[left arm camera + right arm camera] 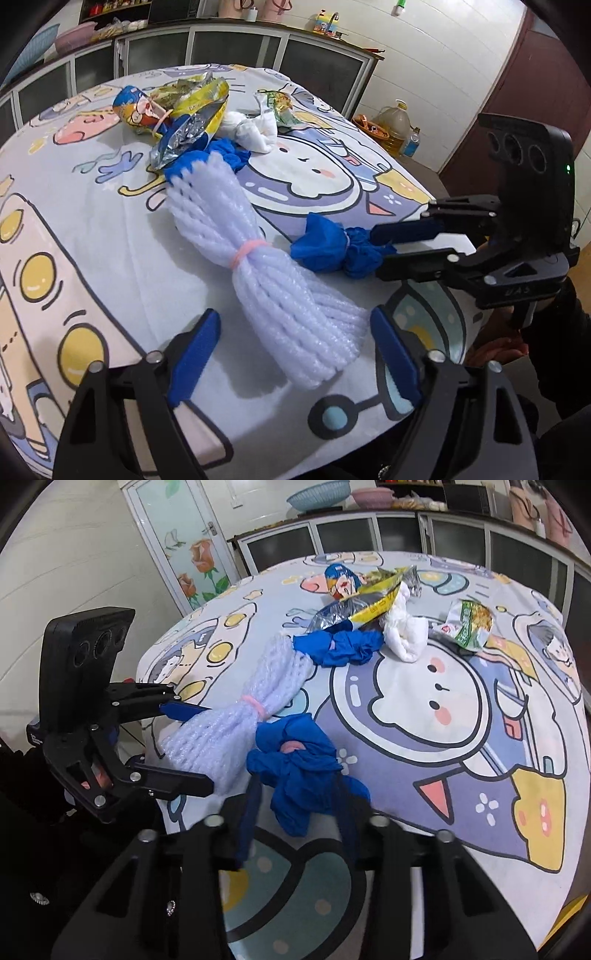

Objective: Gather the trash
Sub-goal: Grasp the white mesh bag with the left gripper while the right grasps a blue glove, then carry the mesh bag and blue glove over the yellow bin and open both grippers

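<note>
A white foam net bundle tied with a pink band lies on the cartoon-print table. My left gripper is open, its jaws on either side of the bundle's near end; it also shows in the right wrist view. My right gripper is shut on a crumpled blue glove, also seen in the left wrist view. Farther back lie a second blue glove, a white tissue wad, a yellow-silver snack bag, a blue cartoon wrapper and a green wrapper.
Glass-fronted cabinets stand behind the table. An oil jug and a bottle stand on the floor at the right by a dark red door. A flower-painted door is at the left.
</note>
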{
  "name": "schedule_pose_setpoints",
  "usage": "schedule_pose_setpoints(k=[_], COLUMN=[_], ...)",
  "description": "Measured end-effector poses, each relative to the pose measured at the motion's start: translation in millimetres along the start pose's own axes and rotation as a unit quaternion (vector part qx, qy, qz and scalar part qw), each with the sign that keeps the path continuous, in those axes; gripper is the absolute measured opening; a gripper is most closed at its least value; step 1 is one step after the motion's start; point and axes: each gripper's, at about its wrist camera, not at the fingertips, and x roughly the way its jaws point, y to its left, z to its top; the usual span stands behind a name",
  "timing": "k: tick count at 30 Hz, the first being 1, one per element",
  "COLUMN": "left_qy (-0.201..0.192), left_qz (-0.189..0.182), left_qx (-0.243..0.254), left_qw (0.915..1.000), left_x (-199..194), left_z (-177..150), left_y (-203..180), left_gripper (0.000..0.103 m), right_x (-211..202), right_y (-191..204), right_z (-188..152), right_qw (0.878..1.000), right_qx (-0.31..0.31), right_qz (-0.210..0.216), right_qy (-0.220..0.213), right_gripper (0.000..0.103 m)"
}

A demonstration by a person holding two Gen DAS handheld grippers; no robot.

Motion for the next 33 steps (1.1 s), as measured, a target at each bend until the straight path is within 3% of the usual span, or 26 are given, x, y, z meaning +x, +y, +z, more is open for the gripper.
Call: schedule_pose_setpoints(k=[1, 3, 4, 6, 9, 25, 33], left_qy=[0.003, 0.005, 0.007, 0.006, 0.003, -0.062, -0.079], left_qz=[0.002, 0.006, 0.005, -0.008, -0.016, 0.007, 0.012], left_qx=[-0.003, -0.011, -0.016, -0.032, -0.045, -0.032, -0.013], left_qw=[1.0000, 0.9999, 0.9998, 0.9994, 0.9988, 0.9975, 0.9967], left_x=[2, 4, 5, 3, -1, -76, -87], left_z=[1, 4, 5, 7, 6, -6, -1], left_y=[1, 5, 8, 13, 19, 11, -4], left_gripper=[0.066, 0.046, 0.043, 0.026, 0.018, 0.016, 0.016], right_x=[2, 3, 1, -6, -20, -85, -107], right_y=[-3, -10, -14, -18, -20, -12, -9], right_z=[0, -3, -4, -7, -11, -33, -46], right_qw=[1.000, 1.000, 0.999, 0.998, 0.997, 0.989, 0.985], right_qx=[0.008, 0.029, 0.041, 0.058, 0.074, 0.101, 0.110], right_qz=[-0.004, -0.006, -0.003, 0.006, 0.012, -0.009, -0.026], right_qy=[0.003, 0.004, 0.000, -0.012, -0.029, -0.104, -0.127], right_gripper=[0.023, 0.011, 0.007, 0.005, 0.005, 0.005, 0.005])
